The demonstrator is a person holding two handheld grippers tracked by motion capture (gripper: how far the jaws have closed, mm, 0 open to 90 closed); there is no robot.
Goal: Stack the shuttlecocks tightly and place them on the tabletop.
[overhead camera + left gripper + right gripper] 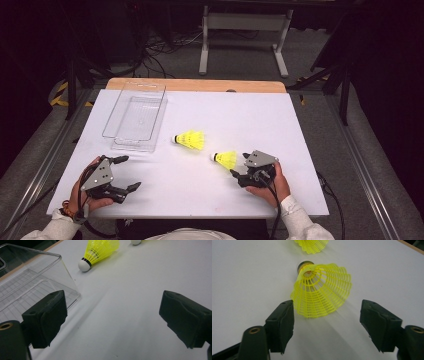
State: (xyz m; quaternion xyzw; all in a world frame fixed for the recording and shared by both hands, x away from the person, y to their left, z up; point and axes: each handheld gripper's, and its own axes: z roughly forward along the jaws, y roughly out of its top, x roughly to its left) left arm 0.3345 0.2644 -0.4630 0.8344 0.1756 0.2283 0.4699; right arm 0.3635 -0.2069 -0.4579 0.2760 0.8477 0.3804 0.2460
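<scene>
Two yellow plastic shuttlecocks lie on the white table sheet [210, 190]. The nearer shuttlecock [225, 159] [322, 292] has its wide skirt turned toward my right gripper [239, 164] [327, 325]. That gripper is open, and the skirt's rim lies just ahead of its jaws, close to the left jaw but not pressed. Further left lies the second shuttlecock [190, 140] [100, 251] [312, 245], white cork pointing left. At the table's front left, my left gripper [129, 173] [113, 320] is wide open with nothing between its jaws, aimed toward that shuttlecock.
A clear plastic box [137, 125] [32, 287] with its lid laid behind it sits at the back left, just ahead and left of my left gripper. The wooden table edge [200, 85] runs along the far side. Cables and a stand's legs are on the floor beyond.
</scene>
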